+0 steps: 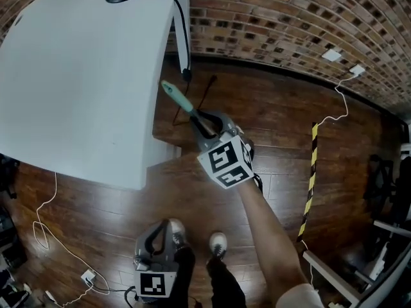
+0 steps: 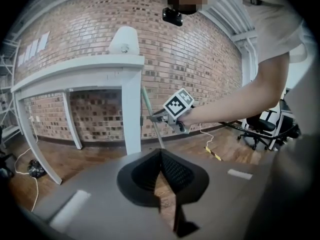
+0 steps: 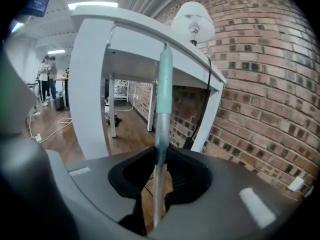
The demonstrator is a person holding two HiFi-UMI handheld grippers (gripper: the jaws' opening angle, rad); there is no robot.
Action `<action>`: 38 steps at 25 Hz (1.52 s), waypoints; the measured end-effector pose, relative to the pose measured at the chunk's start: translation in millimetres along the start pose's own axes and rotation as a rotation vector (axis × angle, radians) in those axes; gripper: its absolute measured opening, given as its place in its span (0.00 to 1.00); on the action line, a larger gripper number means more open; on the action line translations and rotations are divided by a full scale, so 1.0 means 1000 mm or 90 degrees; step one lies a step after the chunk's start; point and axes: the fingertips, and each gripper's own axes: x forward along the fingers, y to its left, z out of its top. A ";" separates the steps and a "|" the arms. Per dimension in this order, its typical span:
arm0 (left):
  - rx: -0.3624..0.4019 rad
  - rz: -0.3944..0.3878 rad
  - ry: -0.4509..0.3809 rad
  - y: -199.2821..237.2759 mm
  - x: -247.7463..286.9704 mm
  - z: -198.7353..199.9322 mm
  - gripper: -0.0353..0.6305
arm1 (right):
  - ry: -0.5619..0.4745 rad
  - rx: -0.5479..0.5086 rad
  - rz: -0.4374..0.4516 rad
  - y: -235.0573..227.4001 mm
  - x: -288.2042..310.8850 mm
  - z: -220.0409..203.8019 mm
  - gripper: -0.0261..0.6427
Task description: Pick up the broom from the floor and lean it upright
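Right gripper [image 1: 204, 124] jaws pinching slim metal broom handle [image 1: 182, 101], matte teal sleeve pointing 11 o'clock beside white tabletop [image 1: 77, 76]. Left gripper [image 2: 161, 156] jaws pressed together, empty, above glossy plank floor [image 1: 282, 108].

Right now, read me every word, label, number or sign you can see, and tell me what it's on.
No readable words or numbers anywhere in these views.
Right gripper cube: black-and-white square marker, no letters.
Left gripper cube: same kind of marker, no letters.
Floor tape: yellow-and-black warning stripes, no words.
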 end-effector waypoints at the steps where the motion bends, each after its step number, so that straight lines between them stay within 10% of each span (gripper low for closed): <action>1: -0.004 0.003 0.001 0.002 0.000 -0.002 0.05 | -0.002 0.001 0.000 0.001 0.003 0.004 0.17; 28: -0.073 -0.004 0.012 0.024 -0.016 -0.036 0.05 | -0.045 0.016 -0.069 -0.003 0.038 0.019 0.33; 32: 0.021 -0.040 0.000 0.019 -0.014 -0.025 0.05 | -0.057 0.054 -0.077 -0.007 0.038 0.021 0.33; 38: -0.053 -0.013 0.012 0.023 -0.017 -0.033 0.05 | -0.054 0.057 -0.091 -0.011 0.031 0.015 0.33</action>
